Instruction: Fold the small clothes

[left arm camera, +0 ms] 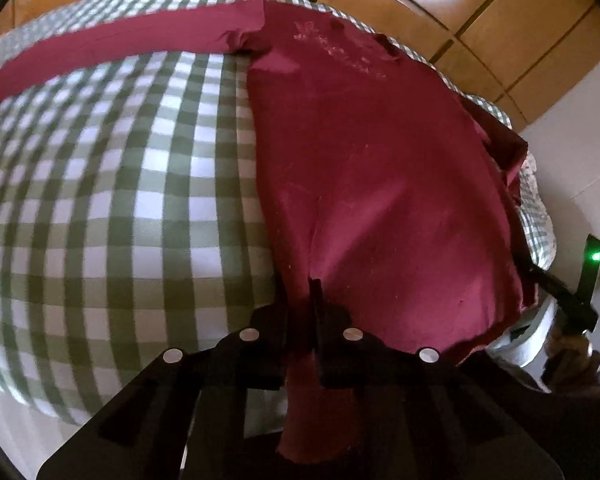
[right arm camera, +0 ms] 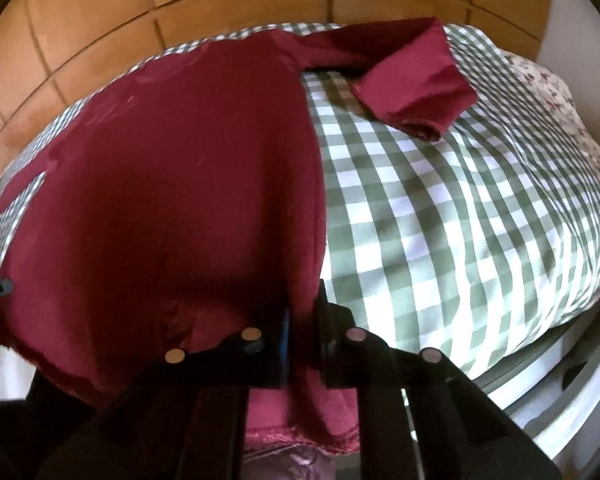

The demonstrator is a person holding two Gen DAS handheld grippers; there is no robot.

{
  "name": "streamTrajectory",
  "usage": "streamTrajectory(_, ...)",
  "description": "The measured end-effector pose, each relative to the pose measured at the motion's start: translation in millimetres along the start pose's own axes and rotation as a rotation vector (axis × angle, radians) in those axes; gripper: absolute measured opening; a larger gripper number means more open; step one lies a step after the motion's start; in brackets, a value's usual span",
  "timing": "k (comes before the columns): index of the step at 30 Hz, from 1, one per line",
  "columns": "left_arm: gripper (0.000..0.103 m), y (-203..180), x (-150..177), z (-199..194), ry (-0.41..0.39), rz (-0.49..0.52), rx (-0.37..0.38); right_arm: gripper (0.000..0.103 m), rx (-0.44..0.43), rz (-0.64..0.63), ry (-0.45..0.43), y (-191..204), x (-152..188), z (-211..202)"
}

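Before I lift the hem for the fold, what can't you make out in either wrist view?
- Left wrist view: the maroon shirt hem sinks behind the left tool; chest print too blurred to read.
- Right wrist view: hem corner hidden behind the right tool; far sleeve doubled over, cuff opening unclear.

Each camera sits just behind its own gripper and looks steeply down, very near the cloth. The left wrist view has the maroon shirt on its right side, the right wrist view on its left; both share the shirt body, the checked bedcover and the wooden panels behind.
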State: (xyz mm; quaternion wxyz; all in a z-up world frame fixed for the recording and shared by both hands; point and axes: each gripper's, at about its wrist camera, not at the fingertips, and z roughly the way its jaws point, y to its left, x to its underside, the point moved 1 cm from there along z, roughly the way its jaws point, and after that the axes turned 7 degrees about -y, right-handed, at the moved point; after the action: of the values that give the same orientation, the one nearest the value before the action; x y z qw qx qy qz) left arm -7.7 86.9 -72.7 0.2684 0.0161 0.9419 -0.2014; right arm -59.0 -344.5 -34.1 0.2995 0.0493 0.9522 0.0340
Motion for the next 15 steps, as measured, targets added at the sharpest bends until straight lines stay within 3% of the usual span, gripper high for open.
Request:
streamTrajectory(1, 0.009, 0, -4, -3, -0.017, 0.009, -0.012, 0.029, -0.001, 0.013, -0.001, -6, -3, 1)
streamTrajectory(3, 0.025, -2, -18, -11, -0.063, 0.018, -0.021, 0.055, 0.023, 0.060, -0.048, -19, -13, -4)
streamTrajectory(5, 0.065, -3, -32, -17, -0.129, 0.002, -0.030, 0.062, 0.059, 0.103, -0.105, -31, -31, -6)
streamTrajectory(8, 0.067, -12, -56, -17, -0.181, 0.038, -0.051, 0.073, 0.152, 0.116, -0.184, -41, -63, 7)
streamTrajectory(15, 0.069, -56, -96, 30, -0.207, 0.163, -0.052, 0.072, 0.229, 0.118, -0.153, -50, -105, 75)
